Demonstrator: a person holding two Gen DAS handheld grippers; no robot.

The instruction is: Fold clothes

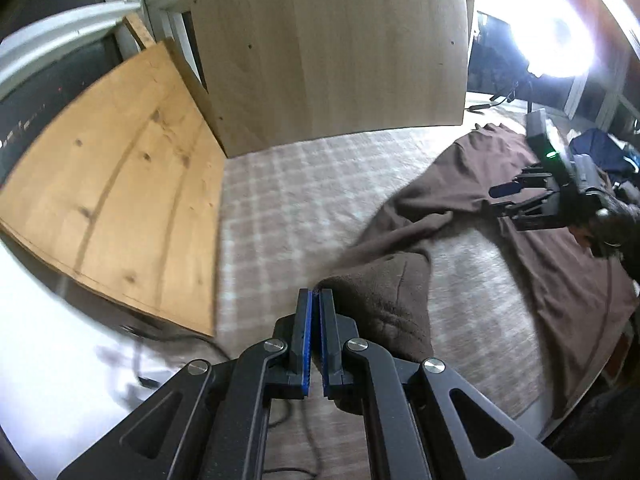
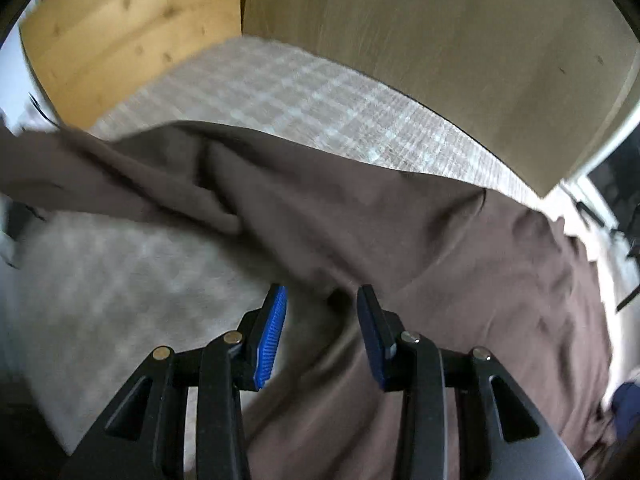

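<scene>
A: Is there any brand, label or writing to read?

B: None that can be made out in either view. Both are blurred in places.

A: What is the left claw doing?

B: The left claw has its blue pads pressed together, pinching a corner of the brown garment. That corner is bunched up against the right side of its fingers and lifted off the checked bedcover.

A: And the right claw?

B: The right claw is partly spread, with nothing held between its pads. It points down over the brown garment, above a fold of the cloth; I cannot tell whether it touches. In the left view a dark-sleeved hand carries it.

A: Where does the garment lie?

B: Spread across the right half of the bedcover, reaching toward its far edge, near the pale wooden panel. An orange pine board lines the left edge. A bright lamp glares at far right.
</scene>
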